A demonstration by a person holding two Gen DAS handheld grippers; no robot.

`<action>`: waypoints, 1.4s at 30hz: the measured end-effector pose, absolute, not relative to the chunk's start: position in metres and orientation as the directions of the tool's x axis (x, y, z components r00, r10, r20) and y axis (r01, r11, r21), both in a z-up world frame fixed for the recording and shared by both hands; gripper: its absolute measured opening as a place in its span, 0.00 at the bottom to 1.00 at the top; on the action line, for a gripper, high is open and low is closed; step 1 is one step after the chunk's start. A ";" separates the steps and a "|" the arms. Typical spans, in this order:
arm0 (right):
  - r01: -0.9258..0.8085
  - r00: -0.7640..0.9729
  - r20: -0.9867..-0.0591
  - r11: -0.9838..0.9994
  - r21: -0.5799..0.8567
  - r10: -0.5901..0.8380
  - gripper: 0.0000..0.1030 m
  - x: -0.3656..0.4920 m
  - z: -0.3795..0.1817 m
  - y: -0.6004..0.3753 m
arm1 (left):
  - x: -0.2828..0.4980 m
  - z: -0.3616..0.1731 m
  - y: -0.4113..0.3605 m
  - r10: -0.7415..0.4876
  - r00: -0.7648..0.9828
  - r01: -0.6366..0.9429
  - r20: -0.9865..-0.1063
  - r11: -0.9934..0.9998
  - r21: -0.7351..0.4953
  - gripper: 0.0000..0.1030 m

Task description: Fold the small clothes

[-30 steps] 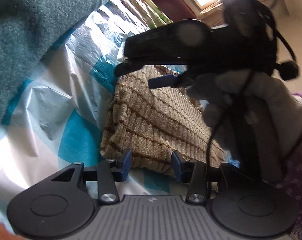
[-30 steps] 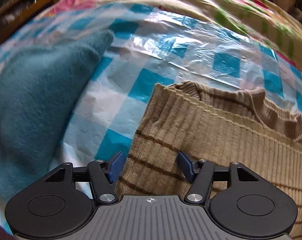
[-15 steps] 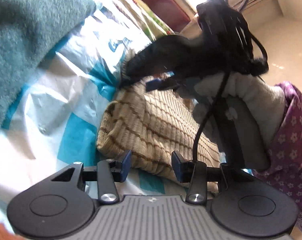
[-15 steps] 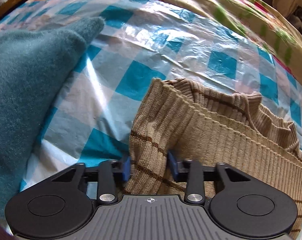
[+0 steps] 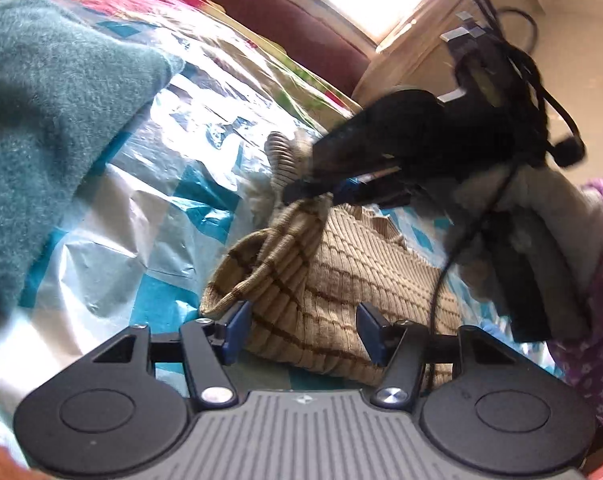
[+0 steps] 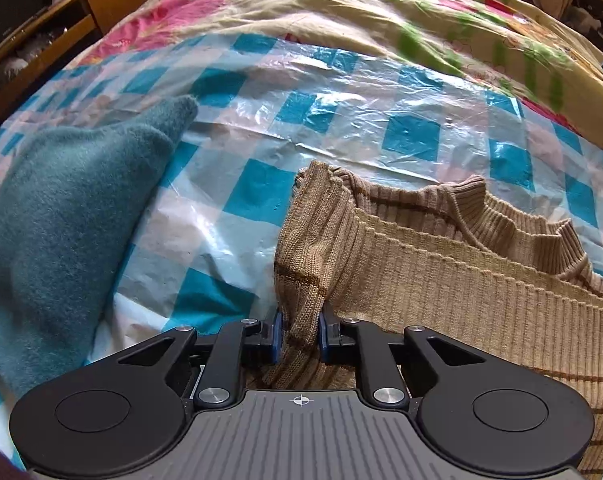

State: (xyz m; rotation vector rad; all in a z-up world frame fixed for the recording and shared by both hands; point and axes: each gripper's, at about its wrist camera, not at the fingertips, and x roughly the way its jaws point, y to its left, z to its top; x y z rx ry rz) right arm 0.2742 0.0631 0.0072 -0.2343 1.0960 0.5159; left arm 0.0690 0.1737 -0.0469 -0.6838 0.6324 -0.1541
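A tan ribbed sweater with thin brown stripes (image 6: pixel 441 264) lies on a blue-and-white checked plastic sheet (image 6: pixel 341 120). My right gripper (image 6: pixel 298 338) is shut on a bunched fold at the sweater's left edge and lifts it. In the left wrist view the right gripper (image 5: pixel 321 190) shows from outside, pulling that corner of the sweater (image 5: pixel 341 280) up. My left gripper (image 5: pixel 301 330) is open, its fingers on either side of the sweater's near folded edge, low over the sheet.
A teal fleece garment (image 6: pixel 61 208) lies to the left on the sheet, also in the left wrist view (image 5: pixel 41 120). A floral bedspread (image 6: pixel 341 12) runs beyond the sheet. A wooden cabinet (image 6: pixel 53 24) stands at far left.
My right gripper has closed on the sweater's edge and raised it, so the corner curls up. My left gripper has opened wider near the folded edge.
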 end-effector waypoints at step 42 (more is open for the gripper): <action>-0.522 0.368 -0.916 0.851 -0.059 0.162 0.47 0.291 -0.027 0.119 | 0.093 -0.064 0.161 -0.280 0.745 -0.143 -0.605 0.820 -0.555 0.78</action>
